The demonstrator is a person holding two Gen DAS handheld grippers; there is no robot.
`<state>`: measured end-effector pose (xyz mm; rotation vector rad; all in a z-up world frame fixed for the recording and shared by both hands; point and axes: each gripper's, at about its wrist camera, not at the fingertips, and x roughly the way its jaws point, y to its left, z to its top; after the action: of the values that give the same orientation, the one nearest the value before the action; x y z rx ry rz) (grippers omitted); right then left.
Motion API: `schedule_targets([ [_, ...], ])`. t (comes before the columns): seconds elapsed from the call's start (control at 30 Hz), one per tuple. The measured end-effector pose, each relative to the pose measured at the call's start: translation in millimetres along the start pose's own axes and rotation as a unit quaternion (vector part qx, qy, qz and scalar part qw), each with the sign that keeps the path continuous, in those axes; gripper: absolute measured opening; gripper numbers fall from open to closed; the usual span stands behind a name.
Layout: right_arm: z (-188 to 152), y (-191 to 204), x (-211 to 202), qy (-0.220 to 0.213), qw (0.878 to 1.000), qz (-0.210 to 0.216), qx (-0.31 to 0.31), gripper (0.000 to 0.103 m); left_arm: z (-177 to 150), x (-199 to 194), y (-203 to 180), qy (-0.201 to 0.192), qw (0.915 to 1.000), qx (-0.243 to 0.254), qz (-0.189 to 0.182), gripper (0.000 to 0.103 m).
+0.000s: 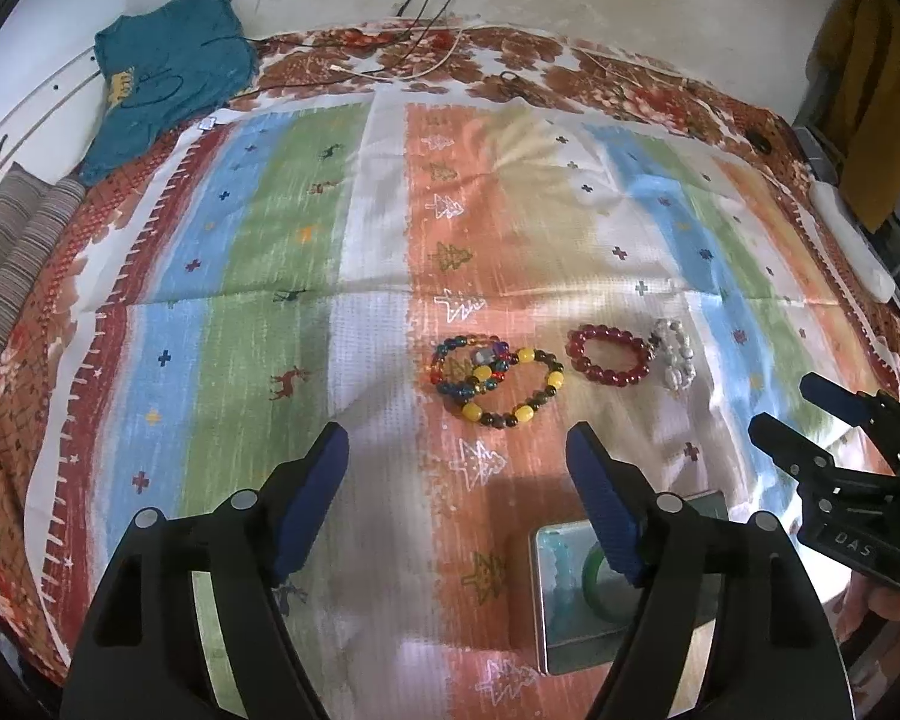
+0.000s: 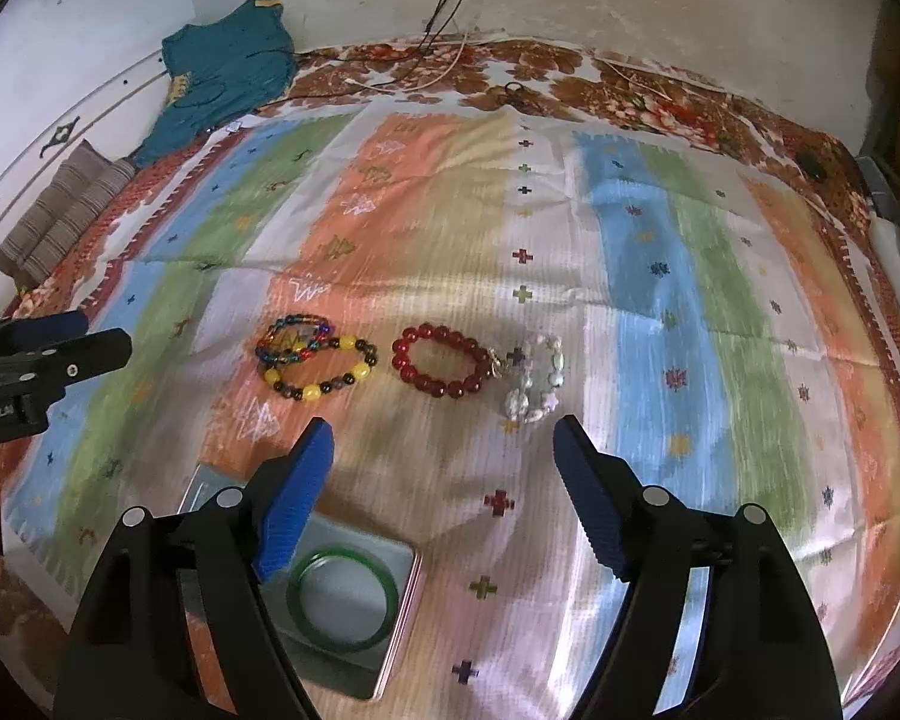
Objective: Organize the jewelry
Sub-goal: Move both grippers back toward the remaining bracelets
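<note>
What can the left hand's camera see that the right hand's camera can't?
Only the left wrist view shows the yellow cloth hanging at the far right, and a bit of the person's hand.

Only the right wrist view shows the whole green bangle in the tin box; in the left view a finger covers part of it.

Both show the multicoloured bracelet, the yellow-and-dark bracelet, the red bracelet, the pale bracelet, the teal garment, and both grippers, left gripper and right gripper, open and empty.

Bed with floral cover (image 2: pixel 690 96); striped woven cloth (image 2: pixel 660 300) spread over it. Teal garment (image 2: pixel 228 78) upper left, striped folded fabric (image 2: pixel 60 222) at left edge.
</note>
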<state>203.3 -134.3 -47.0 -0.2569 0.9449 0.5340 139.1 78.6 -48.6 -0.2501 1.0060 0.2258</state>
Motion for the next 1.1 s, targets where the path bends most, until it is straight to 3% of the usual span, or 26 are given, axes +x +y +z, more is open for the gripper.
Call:
schedule_targets([
  [0.33,12.8,-4.7,36.7,0.027,1.000,-0.003,0.002,0.076,12.6,26.8,-2.0,0.018,0.9996,0.015,0.019,0.076],
  [1.1,16.9,-62.1,97.6,0.079,0.993,-0.054,0.065,0.076,30.9,98.8,13.1,0.072,0.9958,0.020,0.053,0.076],
])
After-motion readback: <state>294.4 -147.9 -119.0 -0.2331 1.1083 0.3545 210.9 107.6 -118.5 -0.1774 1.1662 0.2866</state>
